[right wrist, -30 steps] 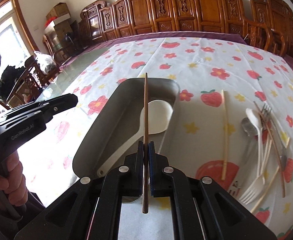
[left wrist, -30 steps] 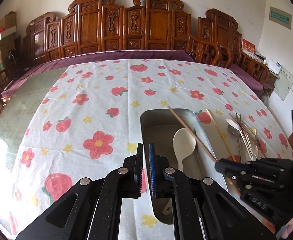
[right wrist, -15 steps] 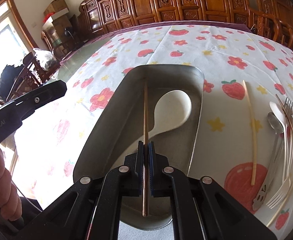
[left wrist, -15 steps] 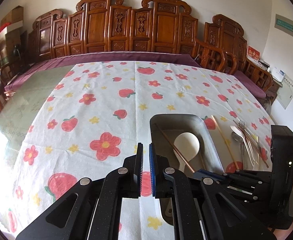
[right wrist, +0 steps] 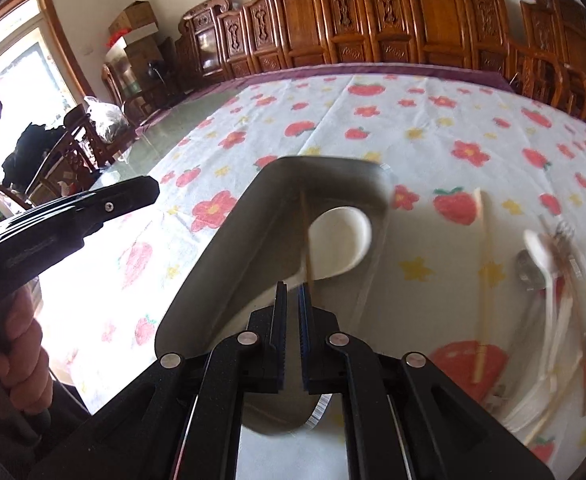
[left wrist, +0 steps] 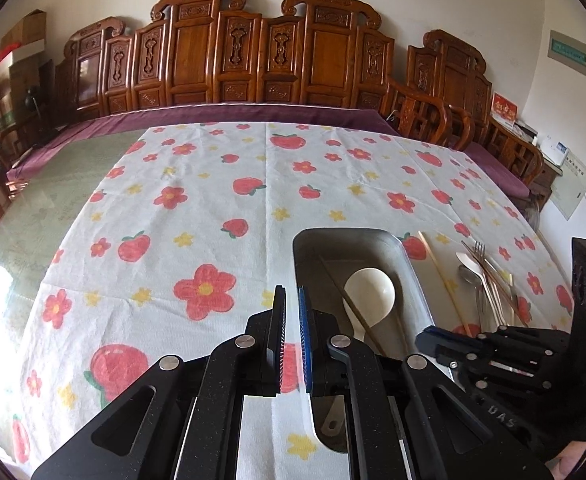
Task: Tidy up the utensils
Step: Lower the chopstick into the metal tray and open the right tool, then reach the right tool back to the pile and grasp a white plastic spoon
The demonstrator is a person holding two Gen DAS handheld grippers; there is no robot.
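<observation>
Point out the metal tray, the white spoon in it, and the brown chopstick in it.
Tray (left wrist: 407,276): left wrist view, right rim.
Spoon (left wrist: 371,290): left wrist view, bowl.
Chopstick (right wrist: 305,232): right wrist view, mid-shaft.

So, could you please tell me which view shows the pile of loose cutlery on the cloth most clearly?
The left wrist view: the cutlery pile is small but sharp. The right wrist view shows it larger, yet motion-blurred.

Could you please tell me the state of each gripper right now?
Left gripper: closed, holding nothing.
Right gripper: closed, holding nothing; the chopstick lies in the tray.
</observation>
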